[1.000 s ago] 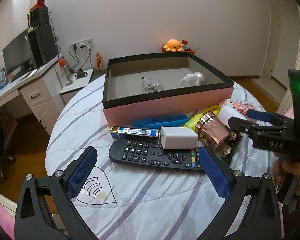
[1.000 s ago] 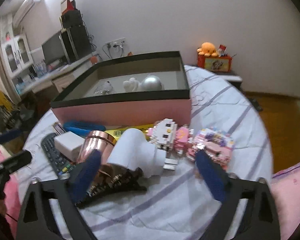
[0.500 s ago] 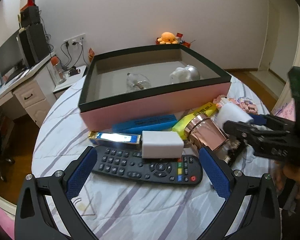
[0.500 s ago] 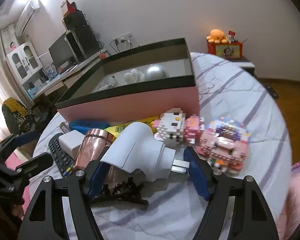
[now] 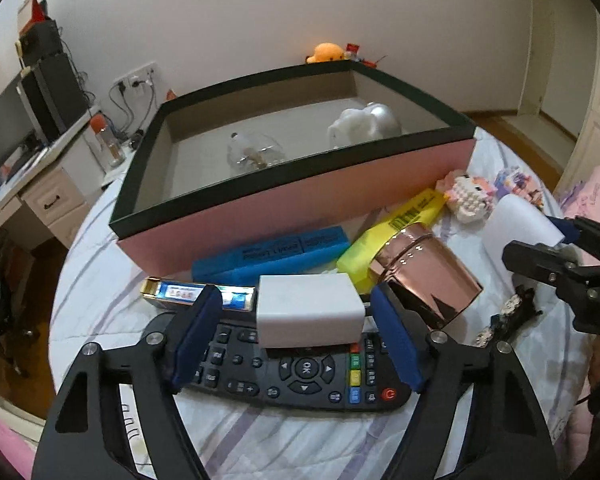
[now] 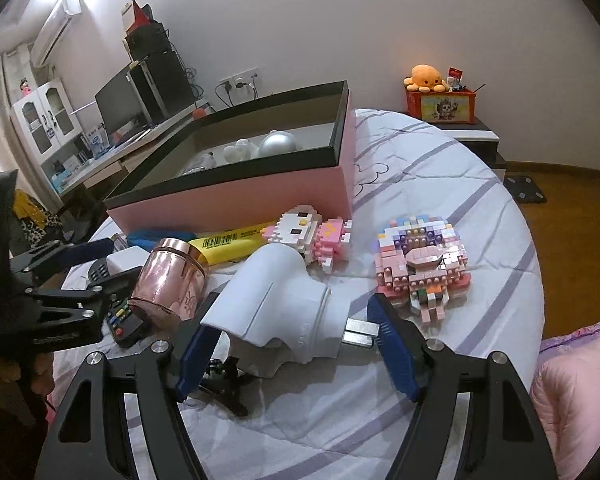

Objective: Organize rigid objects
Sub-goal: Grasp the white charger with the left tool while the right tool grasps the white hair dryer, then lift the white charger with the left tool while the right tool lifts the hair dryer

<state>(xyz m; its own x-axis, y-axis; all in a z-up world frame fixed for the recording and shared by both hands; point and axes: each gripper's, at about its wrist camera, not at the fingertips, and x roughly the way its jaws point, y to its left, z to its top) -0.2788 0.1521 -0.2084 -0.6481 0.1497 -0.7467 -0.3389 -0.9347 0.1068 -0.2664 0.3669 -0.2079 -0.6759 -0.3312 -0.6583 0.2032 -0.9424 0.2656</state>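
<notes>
The left gripper point(image 5: 298, 330) had dropped toward the white charger block point(image 5: 310, 316) on the remote point(image 5: 292, 372), jaws closing around it, not yet touching. The right gripper point(image 6: 296, 346) bracketed the white plug adapter point(image 6: 278, 304); whether it gripped, I couldn't tell. Both were still outside the pink box point(image 5: 300, 216).

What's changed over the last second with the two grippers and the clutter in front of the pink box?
The left gripper moved in around the white rectangular charger block, jaws closing, not yet gripping. The right gripper narrowed around the white plastic pipe fitting. The pink box and the remaining clutter stayed put.
</notes>
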